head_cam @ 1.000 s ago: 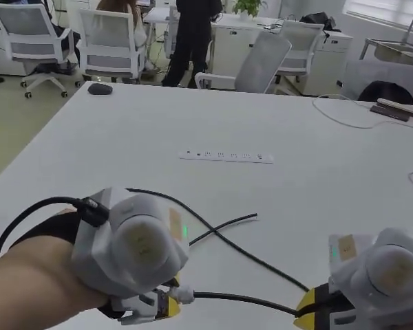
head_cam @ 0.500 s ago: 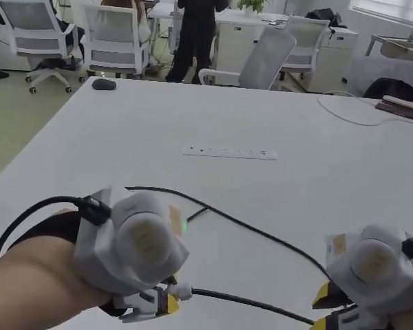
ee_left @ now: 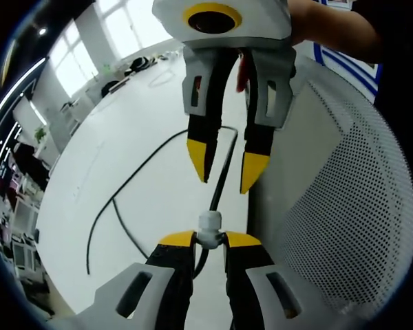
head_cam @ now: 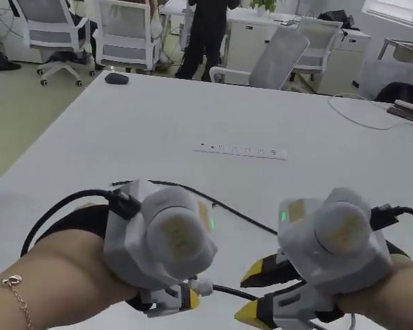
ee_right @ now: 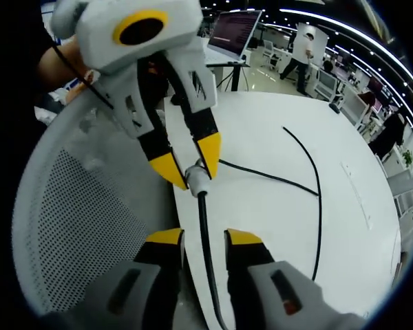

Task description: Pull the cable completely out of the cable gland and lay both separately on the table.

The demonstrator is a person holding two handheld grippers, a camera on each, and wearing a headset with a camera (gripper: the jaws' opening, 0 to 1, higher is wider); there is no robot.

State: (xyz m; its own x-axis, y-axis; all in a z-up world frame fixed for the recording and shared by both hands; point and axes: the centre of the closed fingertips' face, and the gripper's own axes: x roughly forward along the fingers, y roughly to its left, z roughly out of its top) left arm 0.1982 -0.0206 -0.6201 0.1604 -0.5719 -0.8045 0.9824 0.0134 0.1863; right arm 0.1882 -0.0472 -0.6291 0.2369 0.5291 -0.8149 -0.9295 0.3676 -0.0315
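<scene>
A small white cable gland (head_cam: 201,284) is pinched in my left gripper (head_cam: 186,300), which is shut on it at the near table edge. The gland (ee_left: 208,227) sits between the yellow tips of the left gripper (ee_left: 208,240). A thin black cable (head_cam: 241,214) leaves the gland and loops out over the white table (head_cam: 193,117). My right gripper (head_cam: 249,297) faces the left one. Its jaws stand apart on either side of the cable just behind the gland. The cable (ee_right: 289,180) passes untouched through the right gripper (ee_right: 204,238) to the gland (ee_right: 195,176).
A recessed socket strip (head_cam: 241,150) lies mid-table, a dark mouse (head_cam: 115,78) at the far left edge, a white cord (head_cam: 365,120) at the right. Office chairs (head_cam: 124,31) and a standing person (head_cam: 206,27) are beyond the table. A white mesh chair back (ee_left: 330,206) is close by.
My right gripper has moved left along the cable, close to the gland, and its jaws now stand apart. The cable's loose end on the table has been drawn back. The head camera has shifted.
</scene>
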